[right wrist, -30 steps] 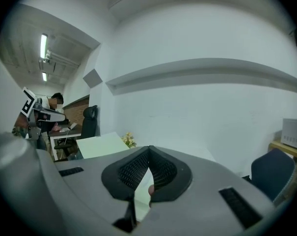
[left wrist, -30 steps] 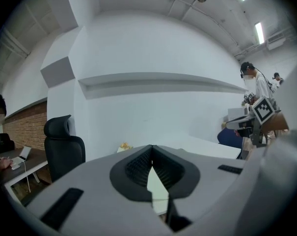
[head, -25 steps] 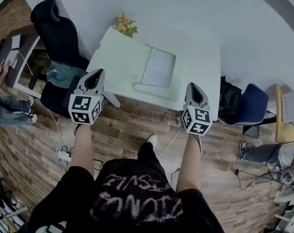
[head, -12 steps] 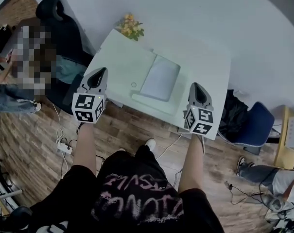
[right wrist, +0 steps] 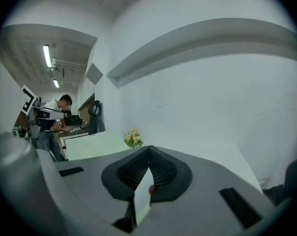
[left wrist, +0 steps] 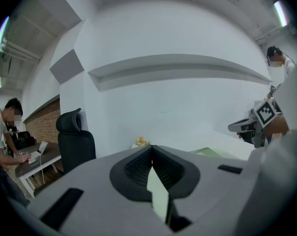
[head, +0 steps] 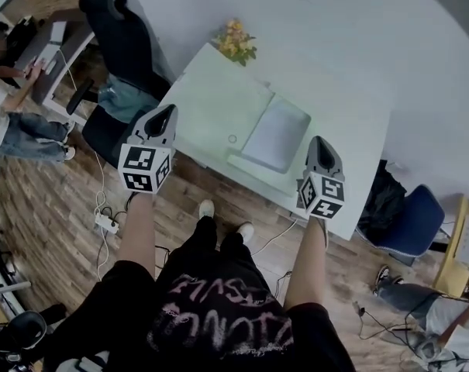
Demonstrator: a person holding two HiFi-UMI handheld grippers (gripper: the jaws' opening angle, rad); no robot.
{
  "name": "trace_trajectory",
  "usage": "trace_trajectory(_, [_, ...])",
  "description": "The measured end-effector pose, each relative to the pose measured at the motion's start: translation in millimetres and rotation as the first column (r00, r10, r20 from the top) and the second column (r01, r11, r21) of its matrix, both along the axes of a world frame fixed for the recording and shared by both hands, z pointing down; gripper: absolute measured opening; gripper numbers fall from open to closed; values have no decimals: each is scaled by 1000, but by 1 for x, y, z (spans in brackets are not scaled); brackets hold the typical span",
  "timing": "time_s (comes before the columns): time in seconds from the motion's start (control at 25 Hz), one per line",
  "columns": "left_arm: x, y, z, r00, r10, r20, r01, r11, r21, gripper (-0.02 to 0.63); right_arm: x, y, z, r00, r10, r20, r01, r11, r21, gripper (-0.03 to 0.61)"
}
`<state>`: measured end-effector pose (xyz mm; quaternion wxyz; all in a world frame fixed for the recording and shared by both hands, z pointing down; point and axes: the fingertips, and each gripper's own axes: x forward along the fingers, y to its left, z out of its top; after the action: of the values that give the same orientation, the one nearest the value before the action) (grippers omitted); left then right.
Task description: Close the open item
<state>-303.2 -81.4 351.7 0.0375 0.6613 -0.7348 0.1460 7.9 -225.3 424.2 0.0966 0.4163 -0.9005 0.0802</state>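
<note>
An open silver laptop [head: 278,134] lies on the white table [head: 211,103], its pale lid tilted up behind the front strip. My left gripper [head: 167,113] hangs shut and empty over the table's near left edge, left of the laptop. Just right of the laptop's front corner my right gripper [head: 317,141] is held, shut too, with nothing in it. In the left gripper view the jaws [left wrist: 151,149] meet at a point; the table edge shows past them. The right gripper view shows the same closed tips [right wrist: 148,150]. Neither gripper touches the laptop.
Yellow flowers [head: 236,40] stand at the table's far corner. A black office chair [head: 122,31] is left of the table, a blue chair [head: 412,219] to its right. A person [head: 5,91] sits at a desk far left. A power strip [head: 106,223] and cables lie on the wooden floor.
The person has stepped toward the table, so table and laptop sit nearer and more to the right in view. Both grippers have stayed shut and level in front.
</note>
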Motion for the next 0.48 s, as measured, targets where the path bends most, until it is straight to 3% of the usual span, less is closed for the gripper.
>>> trace_trajectory(0.48, [-5,-42,30,996,84,-40,-85,996,-37,3,-19,-12,9,998,29,-51,-29,1000,-8,12])
